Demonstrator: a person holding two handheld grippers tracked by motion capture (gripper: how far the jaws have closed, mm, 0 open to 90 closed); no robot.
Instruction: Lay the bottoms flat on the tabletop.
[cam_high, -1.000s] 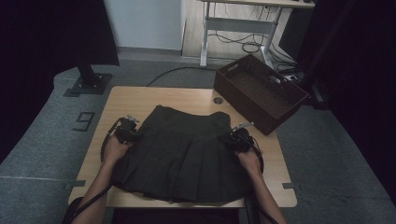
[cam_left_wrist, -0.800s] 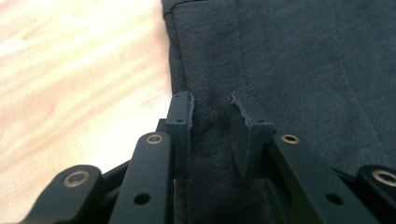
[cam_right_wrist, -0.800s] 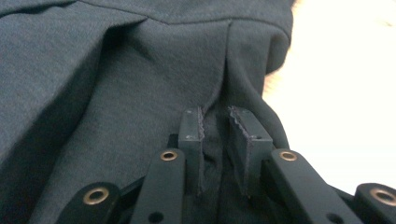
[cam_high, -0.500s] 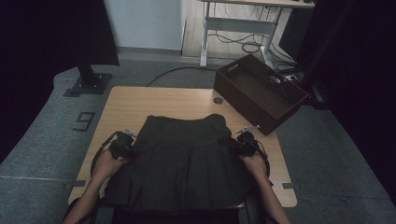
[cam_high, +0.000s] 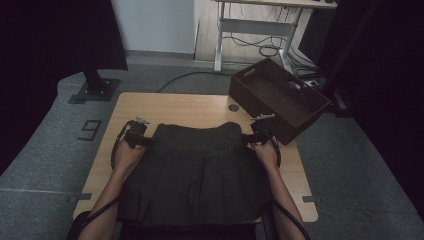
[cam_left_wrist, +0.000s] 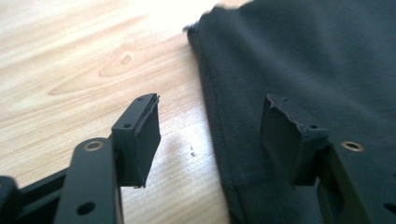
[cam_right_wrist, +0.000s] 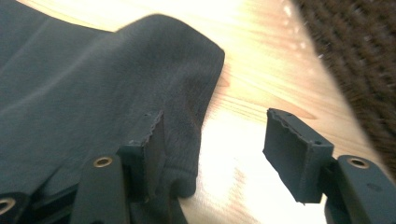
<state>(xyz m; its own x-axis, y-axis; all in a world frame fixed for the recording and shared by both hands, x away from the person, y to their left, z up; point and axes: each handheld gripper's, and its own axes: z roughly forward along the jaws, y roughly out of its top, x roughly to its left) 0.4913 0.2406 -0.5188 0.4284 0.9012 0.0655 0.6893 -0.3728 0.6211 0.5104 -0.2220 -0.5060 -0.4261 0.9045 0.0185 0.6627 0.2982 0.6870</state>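
High view: a dark skirt (cam_high: 195, 172) lies flat on the wooden table (cam_high: 175, 107), left gripper (cam_high: 142, 140) and right gripper (cam_high: 252, 137) at its upper corners; a brown basket (cam_high: 280, 97) stands just beside.
Left gripper view: jaws released, just been opening, straddling the skirt's edge (cam_left_wrist: 280, 60).
Right gripper view: jaws released, just been opening, the skirt's corner (cam_right_wrist: 177, 70) loose between them.

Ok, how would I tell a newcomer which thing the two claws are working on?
Start at the light wooden table. Spread flat over its near half lies a dark pleated skirt, its waistband toward the far edge. It is the table's one soft cloth thing, unlike the rigid brown basket at the corner.
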